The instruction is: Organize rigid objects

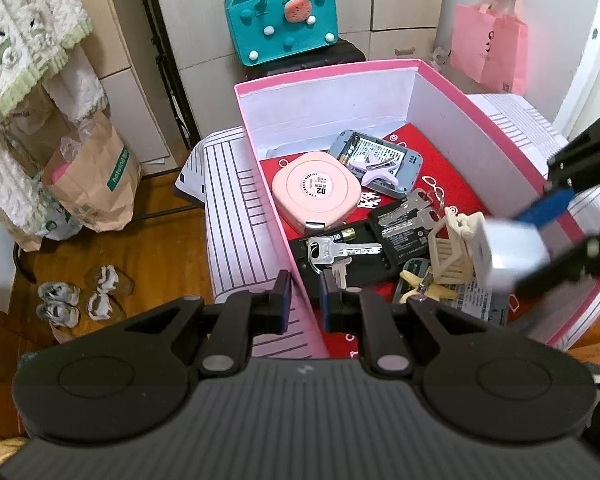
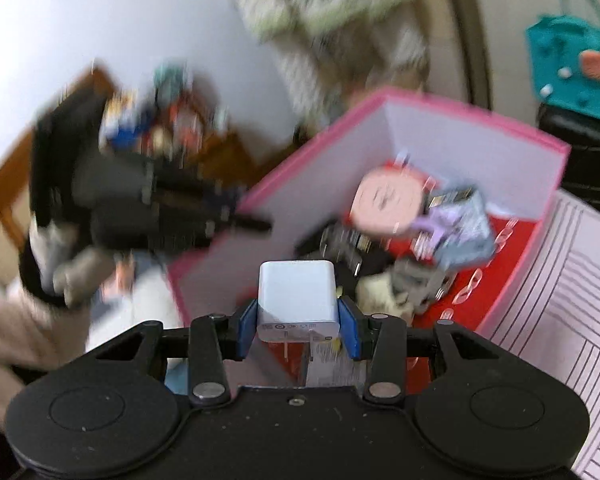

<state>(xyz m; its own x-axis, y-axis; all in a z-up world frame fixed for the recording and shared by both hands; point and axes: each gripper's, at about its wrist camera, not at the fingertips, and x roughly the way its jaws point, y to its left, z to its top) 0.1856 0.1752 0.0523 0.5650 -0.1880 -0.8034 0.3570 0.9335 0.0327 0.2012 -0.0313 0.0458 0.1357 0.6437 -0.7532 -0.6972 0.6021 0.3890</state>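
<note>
Jaws of right gripper (image 2: 297,322) clamp a smooth, white, boxy charger (image 2: 297,296) — left gripper (image 1: 304,302) pinches pink cardboard box wall (image 1: 278,216).

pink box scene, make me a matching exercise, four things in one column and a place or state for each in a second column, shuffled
Things:
1. white charger
2. pink box wall
3. round pink case
4. teal felt bag

Places or states:
A. outside the pink box, up on a black stand behind it
B. clamped in the right gripper, held above the box
C. lying flat on the box's red floor
D. pinched between the fingers of the left gripper

Pairs: 1-B, 2-D, 3-C, 4-A
</note>
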